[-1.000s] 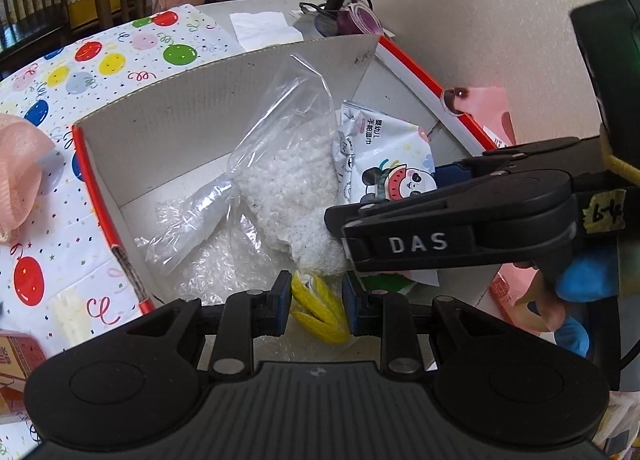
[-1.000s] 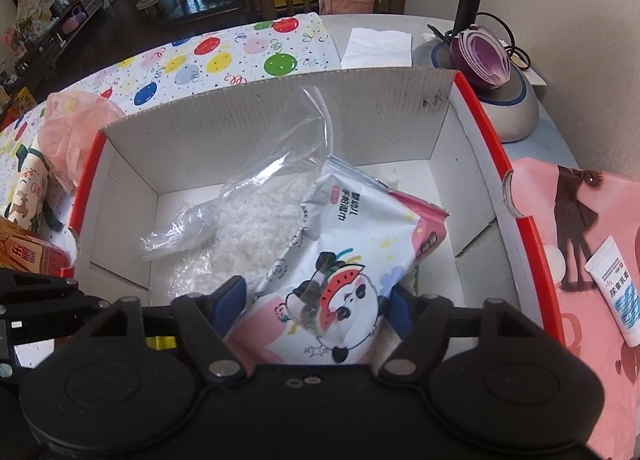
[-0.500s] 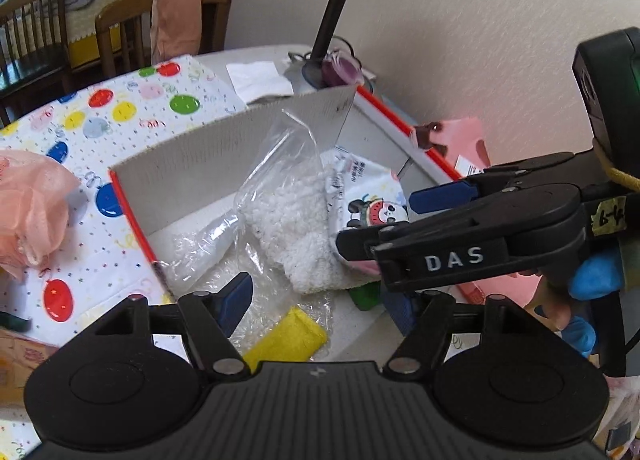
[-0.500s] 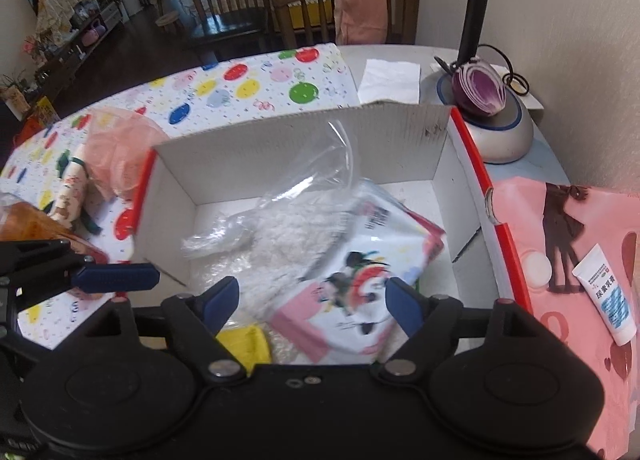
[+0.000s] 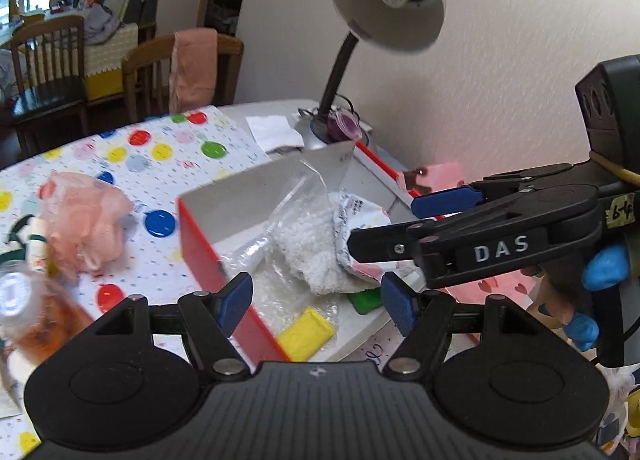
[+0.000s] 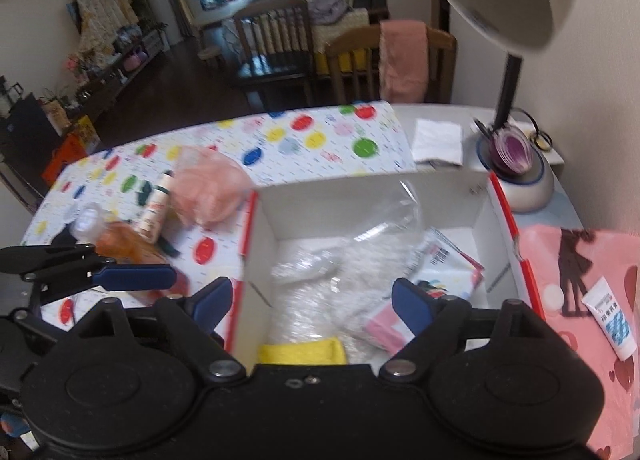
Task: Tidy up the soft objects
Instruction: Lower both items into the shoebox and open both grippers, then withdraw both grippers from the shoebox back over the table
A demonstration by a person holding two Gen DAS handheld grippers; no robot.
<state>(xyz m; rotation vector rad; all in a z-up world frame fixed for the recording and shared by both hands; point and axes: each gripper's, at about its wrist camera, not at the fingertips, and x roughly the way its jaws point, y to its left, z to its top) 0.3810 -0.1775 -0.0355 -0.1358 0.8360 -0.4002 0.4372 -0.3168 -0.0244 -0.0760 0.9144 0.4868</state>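
My left gripper (image 5: 316, 296) stands with its fingers apart and nothing between them; my right gripper (image 6: 312, 300) is opening wider, also empty. Beyond my right fingertips, down inside the box (image 6: 360, 195), lie the yellow sponge (image 6: 300, 354), the bagged white fluffy cloth (image 6: 360, 268) and the wipes pack (image 6: 444, 276). Out past my left fingertips, on the spotted tablecloth (image 5: 160, 155), sits the pink mesh puff (image 5: 86, 215). I judge it very light, springy and easily crushed, so I would pinch deep into its bunched middle, not its loose frills, which would likely pull away.
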